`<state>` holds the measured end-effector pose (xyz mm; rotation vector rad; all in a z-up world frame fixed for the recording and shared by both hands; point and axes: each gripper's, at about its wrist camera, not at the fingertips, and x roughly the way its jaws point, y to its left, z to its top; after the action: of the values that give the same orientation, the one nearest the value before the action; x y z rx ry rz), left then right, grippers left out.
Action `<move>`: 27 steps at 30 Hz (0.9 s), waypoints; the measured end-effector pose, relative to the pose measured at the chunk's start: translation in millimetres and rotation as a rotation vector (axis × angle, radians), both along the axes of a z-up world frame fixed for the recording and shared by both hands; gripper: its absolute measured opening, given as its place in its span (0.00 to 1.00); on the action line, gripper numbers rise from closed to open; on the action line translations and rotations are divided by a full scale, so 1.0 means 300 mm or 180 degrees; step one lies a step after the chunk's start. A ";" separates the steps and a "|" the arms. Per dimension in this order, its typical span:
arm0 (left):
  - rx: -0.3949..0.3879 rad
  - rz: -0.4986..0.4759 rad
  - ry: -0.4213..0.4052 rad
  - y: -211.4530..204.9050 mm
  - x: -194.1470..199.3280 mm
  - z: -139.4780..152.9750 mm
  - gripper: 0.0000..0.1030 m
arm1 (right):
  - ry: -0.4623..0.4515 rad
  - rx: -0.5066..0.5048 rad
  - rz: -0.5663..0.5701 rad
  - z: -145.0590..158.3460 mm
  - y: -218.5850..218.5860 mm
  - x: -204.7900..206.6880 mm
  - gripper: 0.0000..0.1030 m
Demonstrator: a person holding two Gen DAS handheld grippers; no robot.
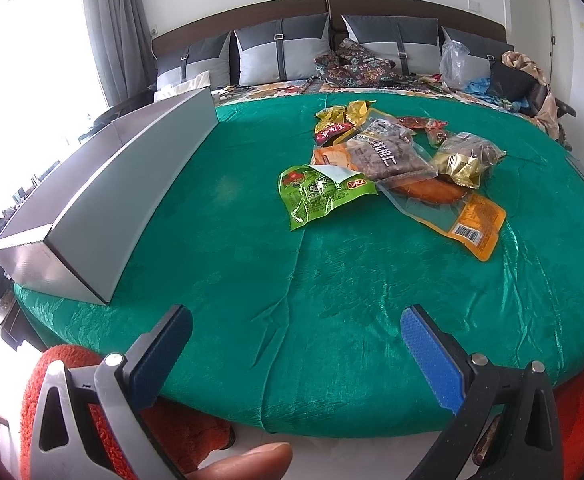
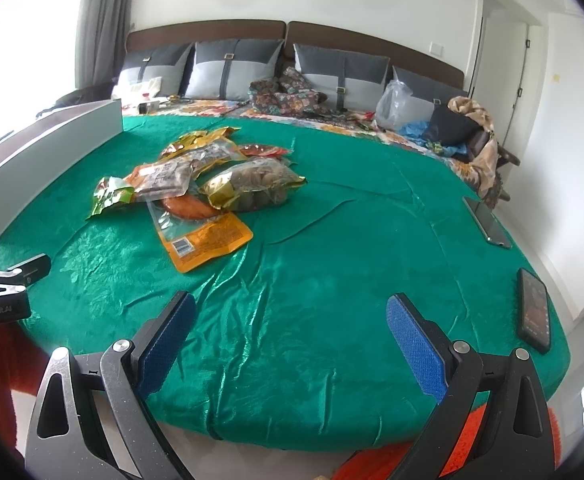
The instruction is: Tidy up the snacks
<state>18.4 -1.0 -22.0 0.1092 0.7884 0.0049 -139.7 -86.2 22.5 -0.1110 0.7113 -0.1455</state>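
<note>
A pile of snack packets (image 1: 391, 156) lies on a green cloth (image 1: 252, 272) spread over a bed. A green packet (image 1: 319, 194) is nearest on the left and an orange packet with a barcode (image 1: 471, 224) on the right. The pile also shows in the right wrist view (image 2: 208, 176). A long grey box (image 1: 104, 200) lies along the cloth's left edge; it also shows in the right wrist view (image 2: 48, 148). My left gripper (image 1: 295, 348) is open and empty over the cloth's near edge. My right gripper (image 2: 292, 340) is open and empty, right of the left gripper (image 2: 8, 280).
Two phones (image 2: 533, 310) (image 2: 487, 222) lie on the cloth's right edge. Grey pillows (image 1: 284, 52), patterned fabric (image 1: 351, 64), a plastic bag (image 1: 455, 64) and clothes sit at the headboard. A red-orange fuzzy cloth (image 1: 64, 376) hangs below the near edge.
</note>
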 end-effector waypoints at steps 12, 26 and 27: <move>0.0098 0.0191 -0.0067 0.052 0.013 0.022 1.00 | 0.0020 0.0022 -0.0008 -0.005 -0.001 0.005 0.95; 0.0552 0.0569 -0.0773 0.222 0.129 0.229 1.00 | 0.0041 0.0113 -0.0052 -0.013 -0.018 0.014 0.95; 0.0724 0.0577 -0.0865 0.249 0.172 0.263 1.00 | 0.0049 0.0117 -0.0048 -0.015 -0.018 0.016 0.95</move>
<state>70.1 73.8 57.0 0.2469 0.5217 0.2764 -134.9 -91.5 18.1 -0.0716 0.7298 -0.1461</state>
